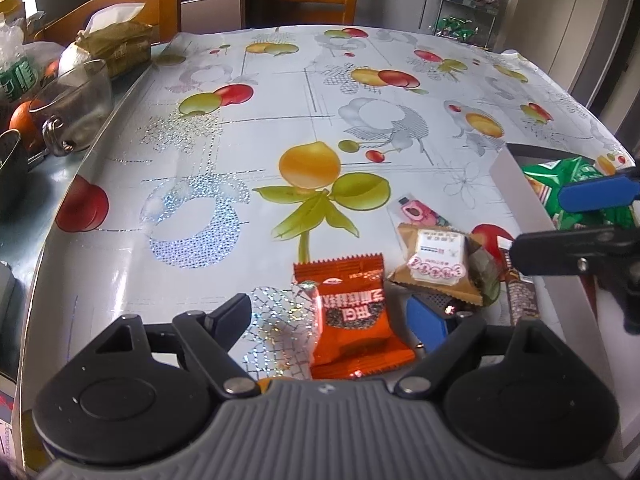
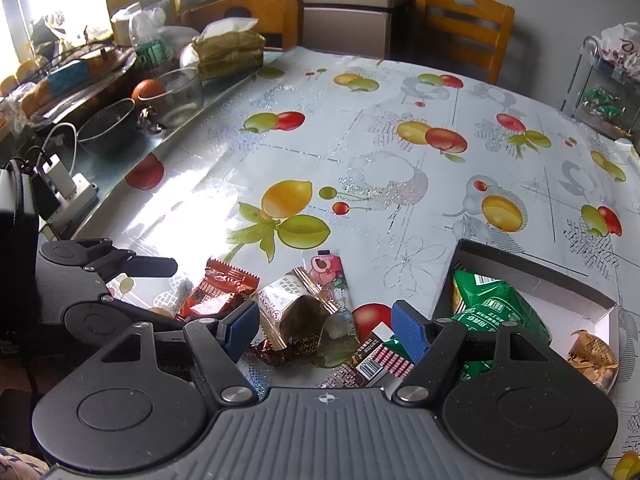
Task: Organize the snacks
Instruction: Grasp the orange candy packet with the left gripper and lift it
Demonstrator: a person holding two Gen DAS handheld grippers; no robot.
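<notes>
At the far left of the bench [image 2: 400,112], off the fruit-print cloth, stand a glass bowl [image 2: 178,94], an orange [image 2: 147,89] and a dark metal bowl [image 2: 106,124]. Moving right along the near edge, the left tongs [image 1: 336,316] sit low over the cloth with their fingers spread wide apart, and an orange snack packet [image 1: 354,316] lies flat between them, not pinched; whether either finger touches it cannot be told. Just right of that packet is a heap of loose snacks: a tan wrapped cake [image 1: 438,264] tilted on top, a pink pouch [image 1: 418,212] behind it, and, in the right wrist view, a dark red foil sweet [image 2: 280,354] and a brown bar with a barcode [image 2: 368,364] lying under the others. The right tongs [image 2: 326,330] hang just above this heap, fingers apart with nothing held, the blue pads [image 2: 408,332] facing inward. Further right, a shallow cardboard box [image 2: 560,280] lies on the cloth with its near corner beside the heap; inside it are a green snack bag [image 2: 496,304] that fills the left part and a golden-brown wrapped snack [image 2: 592,356] at the right end. Beyond the bench's far right corner stands a wire rack [image 2: 600,92] with more green packets.
</notes>
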